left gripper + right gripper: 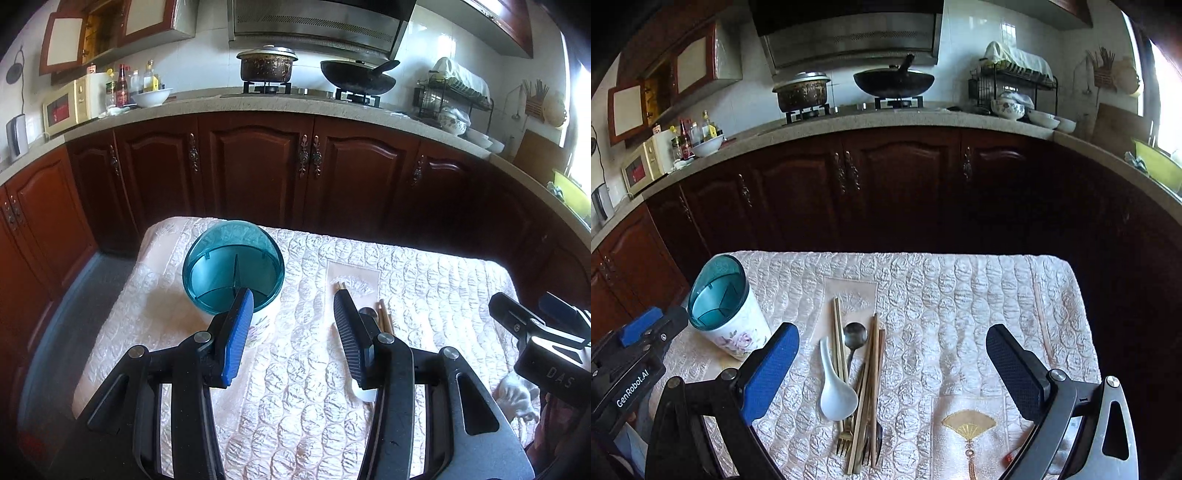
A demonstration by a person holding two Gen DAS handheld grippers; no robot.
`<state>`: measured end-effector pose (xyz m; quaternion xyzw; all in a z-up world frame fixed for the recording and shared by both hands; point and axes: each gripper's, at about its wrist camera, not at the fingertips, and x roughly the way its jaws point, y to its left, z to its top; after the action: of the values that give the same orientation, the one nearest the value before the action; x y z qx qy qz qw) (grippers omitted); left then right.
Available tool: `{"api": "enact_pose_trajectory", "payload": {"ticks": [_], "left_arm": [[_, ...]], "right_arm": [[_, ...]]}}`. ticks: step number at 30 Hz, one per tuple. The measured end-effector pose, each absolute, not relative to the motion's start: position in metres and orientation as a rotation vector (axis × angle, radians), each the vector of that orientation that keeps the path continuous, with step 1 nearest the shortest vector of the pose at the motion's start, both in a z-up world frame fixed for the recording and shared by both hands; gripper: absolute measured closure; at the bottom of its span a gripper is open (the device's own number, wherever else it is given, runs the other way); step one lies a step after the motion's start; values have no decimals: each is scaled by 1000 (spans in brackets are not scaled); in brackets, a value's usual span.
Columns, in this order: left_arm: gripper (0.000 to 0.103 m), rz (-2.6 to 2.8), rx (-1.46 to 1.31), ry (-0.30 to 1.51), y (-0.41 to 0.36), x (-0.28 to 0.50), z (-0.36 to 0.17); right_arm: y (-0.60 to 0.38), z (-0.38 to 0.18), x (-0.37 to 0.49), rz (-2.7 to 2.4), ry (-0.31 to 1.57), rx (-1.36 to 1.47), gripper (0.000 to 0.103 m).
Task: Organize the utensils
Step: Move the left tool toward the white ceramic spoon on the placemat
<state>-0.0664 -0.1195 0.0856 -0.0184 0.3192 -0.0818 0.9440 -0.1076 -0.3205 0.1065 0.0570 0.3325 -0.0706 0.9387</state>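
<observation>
A: Utensils (857, 387) — chopsticks, white spoon (836, 391), metal spoon (855, 338), forks — lie in one pile, mid-surface (960, 314), long axes running near to far. Holder cup (726, 314) stands to their left, empty.

B: Grippers?

A: Right gripper (892, 354) released, nothing between its jaws, pile just left of centre ahead. Left gripper (293, 308) also released and empty, beside the cup.

B: Nearer?

A: Right, judged. A grasp across the handles seems needed.
</observation>
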Motion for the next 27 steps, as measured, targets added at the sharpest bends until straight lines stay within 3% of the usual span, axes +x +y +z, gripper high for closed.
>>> {"api": "enact_pose_trajectory", "payload": {"ticks": [27], "left_arm": [[58,-174,-38,637,-127,-71,94]], "right_arm": [[-321,116,-109,-175,661,82,2]]}}
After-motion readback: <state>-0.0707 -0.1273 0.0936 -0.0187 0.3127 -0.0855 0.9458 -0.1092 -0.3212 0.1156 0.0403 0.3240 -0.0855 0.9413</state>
